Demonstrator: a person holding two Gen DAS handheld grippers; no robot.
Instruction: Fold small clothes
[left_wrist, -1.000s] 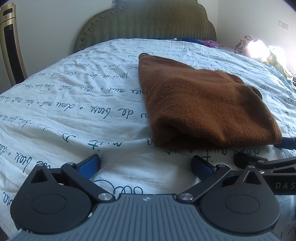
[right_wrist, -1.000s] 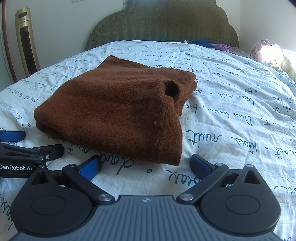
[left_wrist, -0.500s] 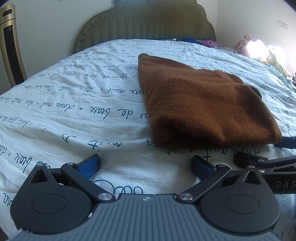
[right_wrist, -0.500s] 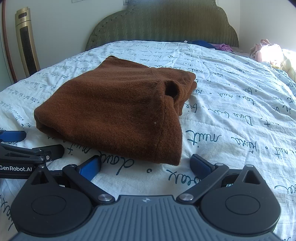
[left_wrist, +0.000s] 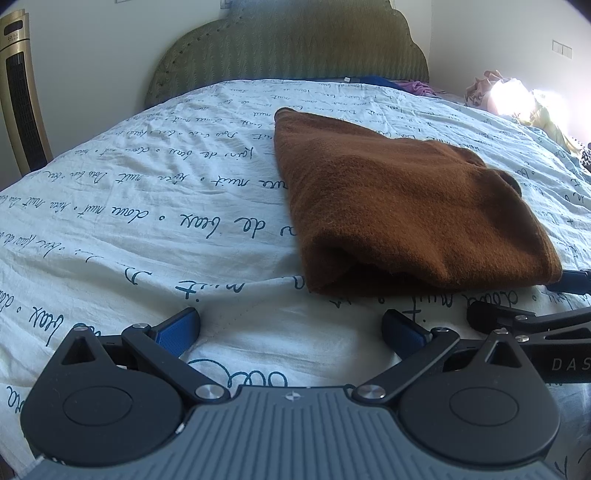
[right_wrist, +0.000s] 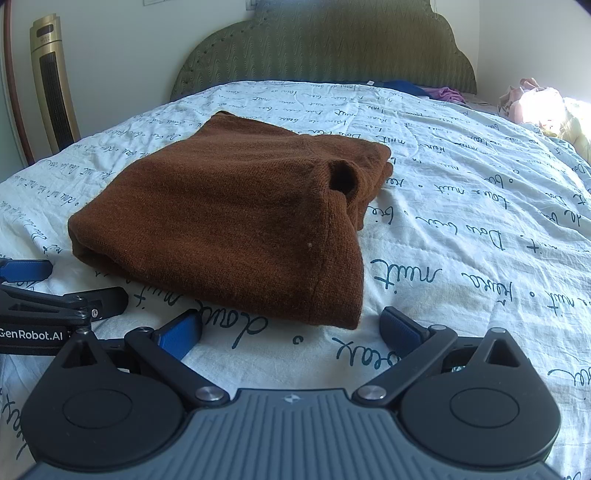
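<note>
A brown knitted garment (left_wrist: 402, 206) lies folded into a thick rectangle on the bed (left_wrist: 147, 221), with its rounded fold facing me. My left gripper (left_wrist: 291, 330) stands open just short of the garment's near left corner, with only sheet between its blue pads. In the right wrist view the same garment (right_wrist: 236, 218) fills the middle. My right gripper (right_wrist: 291, 328) is open before its near right corner, touching nothing. Each gripper's fingers show at the edge of the other's view.
The bed carries a white sheet (right_wrist: 480, 221) printed with dark script. A green padded headboard (right_wrist: 325, 48) stands behind it. Blue and purple clothes (right_wrist: 424, 90) lie near the headboard, more pale fabric (left_wrist: 517, 99) at the far right. A gold tower fan (right_wrist: 55, 96) stands left of the bed.
</note>
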